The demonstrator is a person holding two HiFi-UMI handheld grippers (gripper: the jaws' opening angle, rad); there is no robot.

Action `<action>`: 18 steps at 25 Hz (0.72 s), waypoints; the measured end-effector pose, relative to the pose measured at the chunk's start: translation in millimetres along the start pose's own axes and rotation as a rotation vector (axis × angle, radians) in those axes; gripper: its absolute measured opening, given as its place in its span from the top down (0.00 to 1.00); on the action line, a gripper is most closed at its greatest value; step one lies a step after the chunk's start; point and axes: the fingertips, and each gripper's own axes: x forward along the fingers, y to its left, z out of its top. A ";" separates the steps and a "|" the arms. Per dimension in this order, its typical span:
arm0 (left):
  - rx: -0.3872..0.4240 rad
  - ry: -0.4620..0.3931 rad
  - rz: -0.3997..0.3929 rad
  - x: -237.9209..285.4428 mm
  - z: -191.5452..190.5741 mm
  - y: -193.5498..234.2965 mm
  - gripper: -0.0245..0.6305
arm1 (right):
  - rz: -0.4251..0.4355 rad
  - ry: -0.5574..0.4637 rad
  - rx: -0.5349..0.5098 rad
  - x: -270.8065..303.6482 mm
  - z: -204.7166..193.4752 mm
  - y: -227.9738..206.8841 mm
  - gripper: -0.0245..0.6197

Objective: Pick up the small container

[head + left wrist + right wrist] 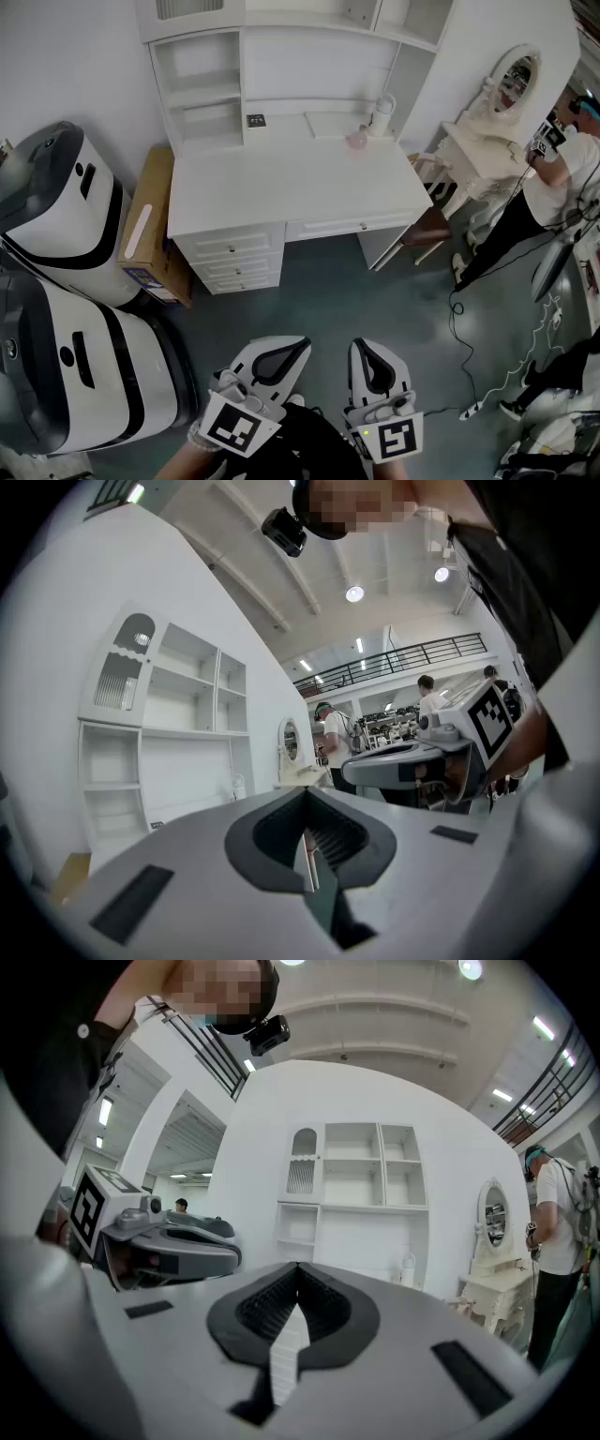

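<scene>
**Come close first, then open the jaws**

A wide grey floor [375, 300] lies between the person and the white table [281, 192]. Nearest, the left gripper [296, 344] and the right gripper [366, 345] are held level, side by side. Both have their jaws pressed together with nothing between them. Far ahead, on the far right part of the table, stands the small container [357, 139]. It looks pinkish and is just beside a taller white bottle [382, 112], well apart from both grippers.

In my judgement, the person should step near, open the right jaws wide before arriving, and approach from the near side. This way the bottle is not knocked. Then the jaws should close gently.
</scene>
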 end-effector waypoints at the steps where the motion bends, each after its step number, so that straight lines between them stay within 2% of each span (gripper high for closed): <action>1: 0.002 0.003 -0.001 0.7 -0.4 -0.6 0.96 | 0.001 -0.001 0.000 0.0 -0.2 -0.4 0.96; 10: 0.006 0.003 0.003 4.8 0.6 -2.7 0.96 | 0.008 -0.002 -0.002 -1.1 -0.5 -2.9 0.96; 18: 0.002 0.005 0.027 13.4 3.2 -7.4 0.96 | -0.027 0.000 0.080 -10.3 -5.3 -26.5 0.96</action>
